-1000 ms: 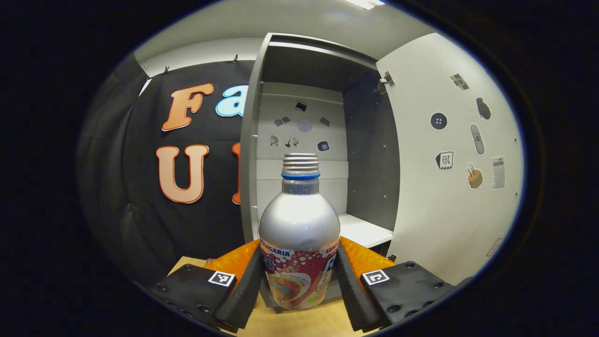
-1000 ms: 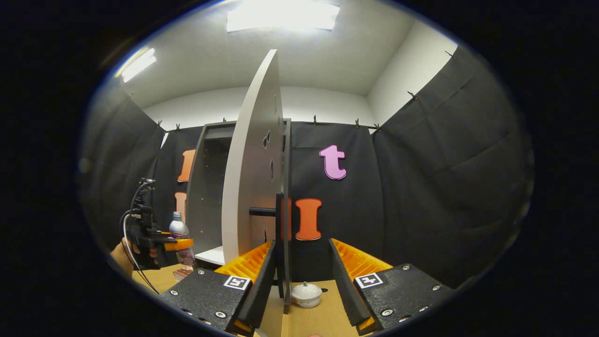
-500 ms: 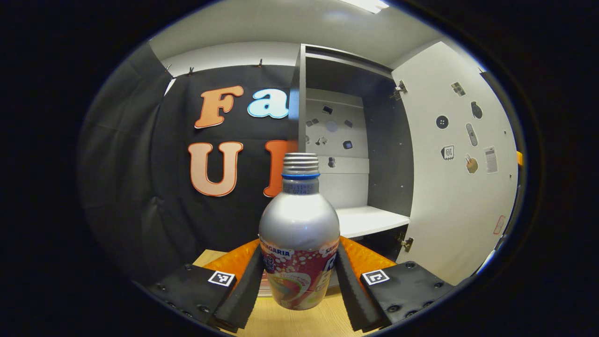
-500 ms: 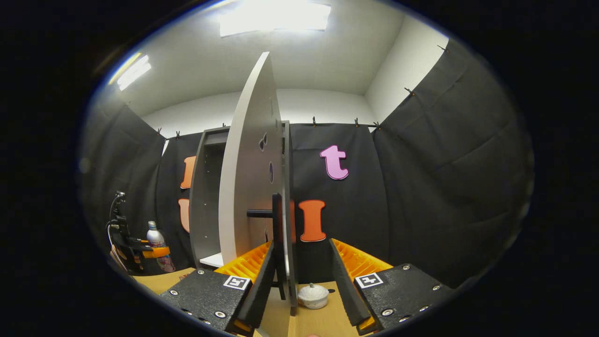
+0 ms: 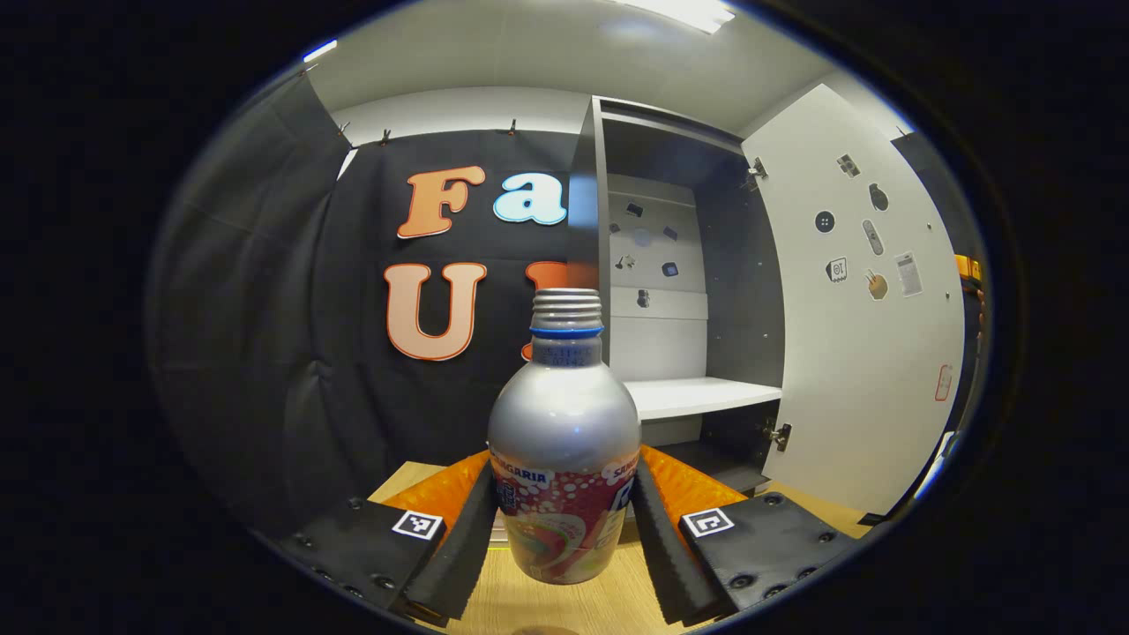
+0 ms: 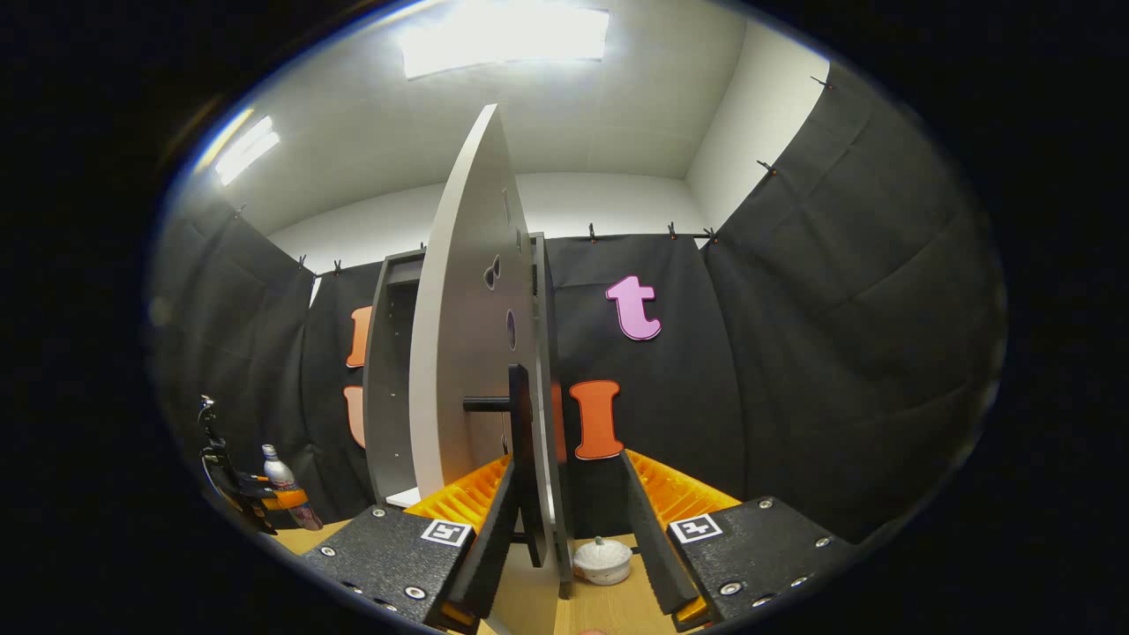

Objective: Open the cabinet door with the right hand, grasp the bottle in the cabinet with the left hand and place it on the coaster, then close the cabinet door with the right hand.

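Observation:
A silver bottle point(image 5: 564, 441) with a red label and no cap stands upright between the pads of my left gripper point(image 5: 564, 538), which is shut on its lower body. It hangs just above the wooden table point(image 5: 529, 608), in front of and left of the open cabinet point(image 5: 670, 291). In the right gripper view the bottle point(image 6: 280, 481) and the left gripper point(image 6: 265, 504) sit small at the far left. My right gripper point(image 6: 569, 551) is open. The door point(image 6: 467, 353) stands edge-on, with its black handle point(image 6: 520, 459) between the fingers, close to the left fingertip point(image 6: 489, 547).
The open door point(image 5: 869, 326) with stickers swings out on the right of the left gripper view. The white cabinet shelf point(image 5: 697, 397) is bare. A small white lidded pot point(image 6: 602, 561) sits on the table beyond the right gripper's fingers.
The left gripper has drawn the bottle away from the cabinet, leftward and lower. The cabinet has slid right in its view. The right gripper stays open at the door handle.

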A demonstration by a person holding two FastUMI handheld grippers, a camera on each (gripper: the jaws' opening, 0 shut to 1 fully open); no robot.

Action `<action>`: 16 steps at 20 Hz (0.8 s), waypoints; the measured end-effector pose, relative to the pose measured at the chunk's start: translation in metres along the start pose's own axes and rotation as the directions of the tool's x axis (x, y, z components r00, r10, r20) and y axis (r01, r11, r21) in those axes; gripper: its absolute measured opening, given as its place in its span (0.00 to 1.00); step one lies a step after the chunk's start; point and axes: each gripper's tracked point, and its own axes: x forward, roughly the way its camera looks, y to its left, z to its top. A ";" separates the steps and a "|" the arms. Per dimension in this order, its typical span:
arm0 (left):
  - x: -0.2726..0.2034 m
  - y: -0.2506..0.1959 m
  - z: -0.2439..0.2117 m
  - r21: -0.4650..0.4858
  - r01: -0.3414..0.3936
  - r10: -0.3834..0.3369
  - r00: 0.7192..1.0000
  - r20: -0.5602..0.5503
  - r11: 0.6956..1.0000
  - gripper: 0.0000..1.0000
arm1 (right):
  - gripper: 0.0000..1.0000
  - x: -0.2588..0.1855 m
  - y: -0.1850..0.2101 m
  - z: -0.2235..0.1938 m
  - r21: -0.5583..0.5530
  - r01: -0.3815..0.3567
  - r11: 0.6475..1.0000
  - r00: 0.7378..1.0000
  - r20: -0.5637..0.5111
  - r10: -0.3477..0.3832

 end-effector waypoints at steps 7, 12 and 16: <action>-0.015 0.019 -0.030 -0.028 -0.008 0.008 1.000 -0.007 1.000 0.83 | 0.67 -0.001 0.000 0.000 0.007 -0.006 1.000 1.000 0.012 0.006; -0.021 0.026 -0.059 -0.039 -0.006 0.005 1.000 -0.014 0.999 0.84 | 0.67 -0.002 0.002 -0.006 -0.012 -0.015 1.000 1.000 -0.004 0.015; -0.023 0.028 -0.085 -0.027 -0.010 0.009 1.000 -0.020 1.000 0.84 | 0.68 -0.002 0.000 -0.016 -0.042 -0.014 0.999 1.000 -0.026 0.013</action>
